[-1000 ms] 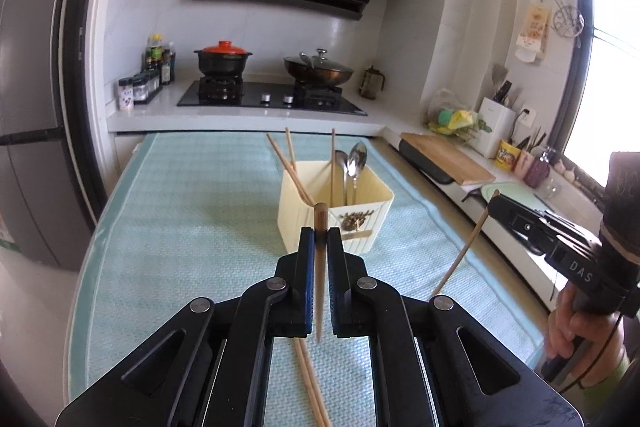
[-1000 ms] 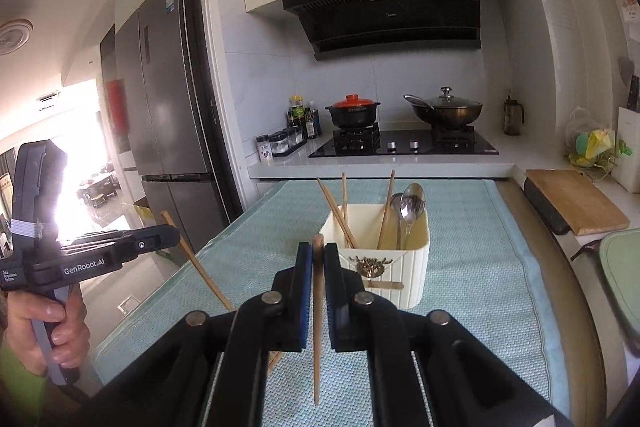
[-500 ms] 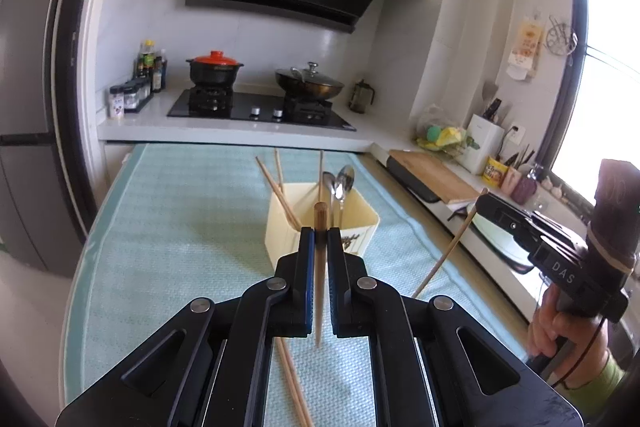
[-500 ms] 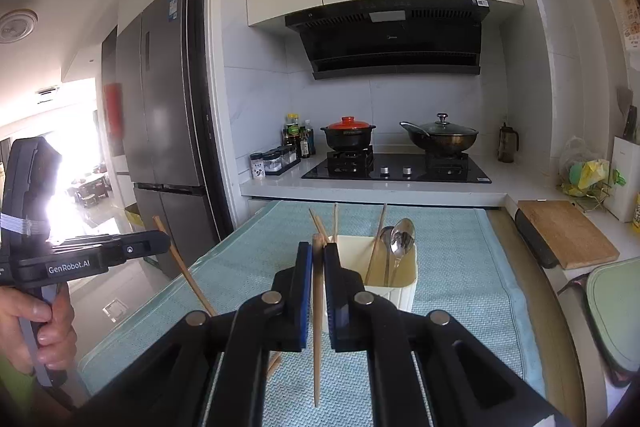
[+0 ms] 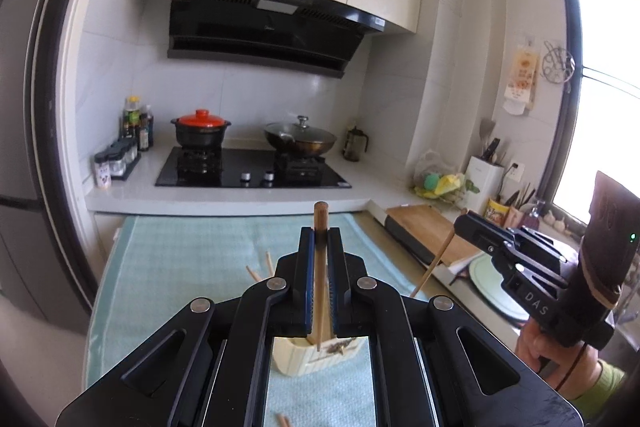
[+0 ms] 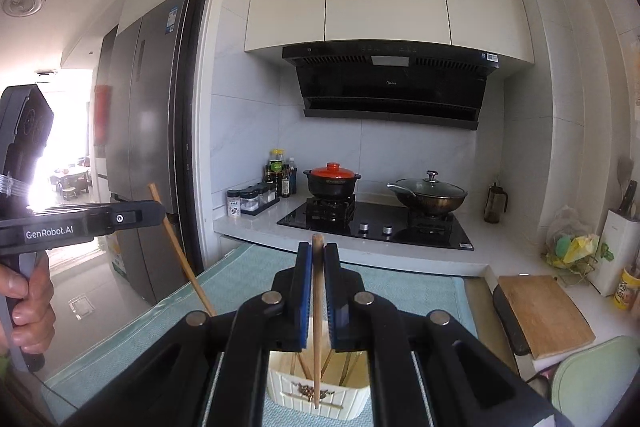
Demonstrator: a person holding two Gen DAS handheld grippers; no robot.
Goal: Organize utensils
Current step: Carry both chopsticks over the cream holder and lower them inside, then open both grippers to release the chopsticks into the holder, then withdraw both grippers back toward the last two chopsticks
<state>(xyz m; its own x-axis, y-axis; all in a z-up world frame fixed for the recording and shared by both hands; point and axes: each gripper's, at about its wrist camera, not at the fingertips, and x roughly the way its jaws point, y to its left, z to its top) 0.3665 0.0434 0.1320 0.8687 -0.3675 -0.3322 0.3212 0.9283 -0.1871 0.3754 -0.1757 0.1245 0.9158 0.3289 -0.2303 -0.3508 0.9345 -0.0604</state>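
A wooden chopstick (image 5: 319, 267) was gripped upright in the left tongs (image 5: 319, 239), the jaws clenched on its upper part with the blunt end standing above them. A second chopstick (image 6: 317, 291) was clamped the same way in the right tongs (image 6: 317, 255). Both tips were seen hanging above the cream utensil holder (image 6: 320, 393), which stood on the pale green mat (image 5: 192, 259) covering the surface, towards the near edge. Other chopsticks were already leaning inside the holder, their ends (image 5: 260, 267) visible past the left tongs.

Several faults were judged possible from here. Each stick was held only by a narrow band of pad, so it could be pivoted or slipped if its tip were knocked against the holder's rim. Because both sticks were aimed at one small opening, a collision between the two tongs, or between one stick and the other, could be caused by a simultaneous descent. A tip caught on the leaning sticks could be jammed, and the light holder could be pushed over or shifted. A loose stick (image 5: 285, 420) was seen lying on the mat near the holder, by the near edge; it could be rolled off that edge if brushed.
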